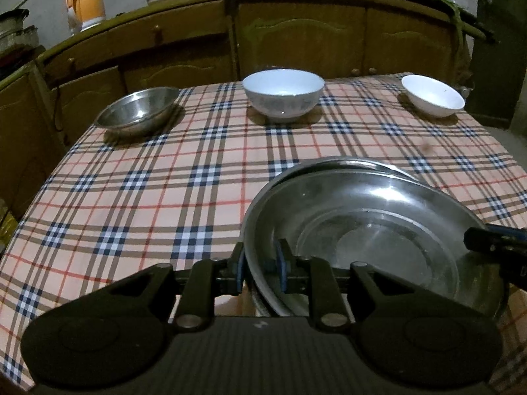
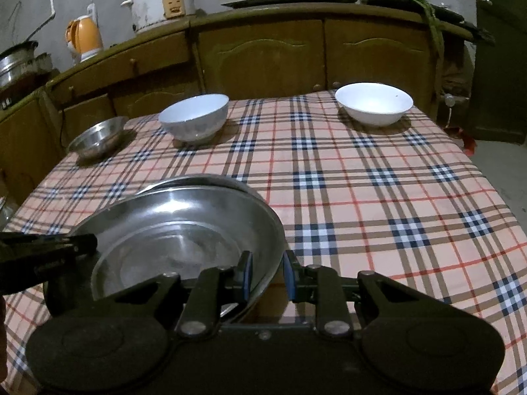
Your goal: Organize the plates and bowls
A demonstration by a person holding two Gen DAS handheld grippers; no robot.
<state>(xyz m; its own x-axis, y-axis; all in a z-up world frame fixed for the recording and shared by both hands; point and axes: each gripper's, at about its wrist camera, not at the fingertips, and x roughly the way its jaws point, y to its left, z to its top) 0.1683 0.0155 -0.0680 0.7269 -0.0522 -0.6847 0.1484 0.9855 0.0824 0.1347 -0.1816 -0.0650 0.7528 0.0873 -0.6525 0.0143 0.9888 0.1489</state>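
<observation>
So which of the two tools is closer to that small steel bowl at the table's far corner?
Left. The left tool grips the steel plate's rim on the side facing the steel bowl; the right tool grips the opposite rim, farther away.

Bare checked tablecloth (image 2: pixel 378 197) open mid-table, three bowls lining far edge: steel bowl (image 1: pixel 138 110), large white bowl (image 1: pixel 283 93), small white bowl (image 1: pixel 431 95), cabinets (image 1: pixel 296 33) close behind.

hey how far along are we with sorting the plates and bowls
Partly done: one steel plate already lies on the cloth. In hand: the left gripper and right gripper hold a second plate over it. Left: steel bowl, big white bowl, small white bowl stand apart.
</observation>
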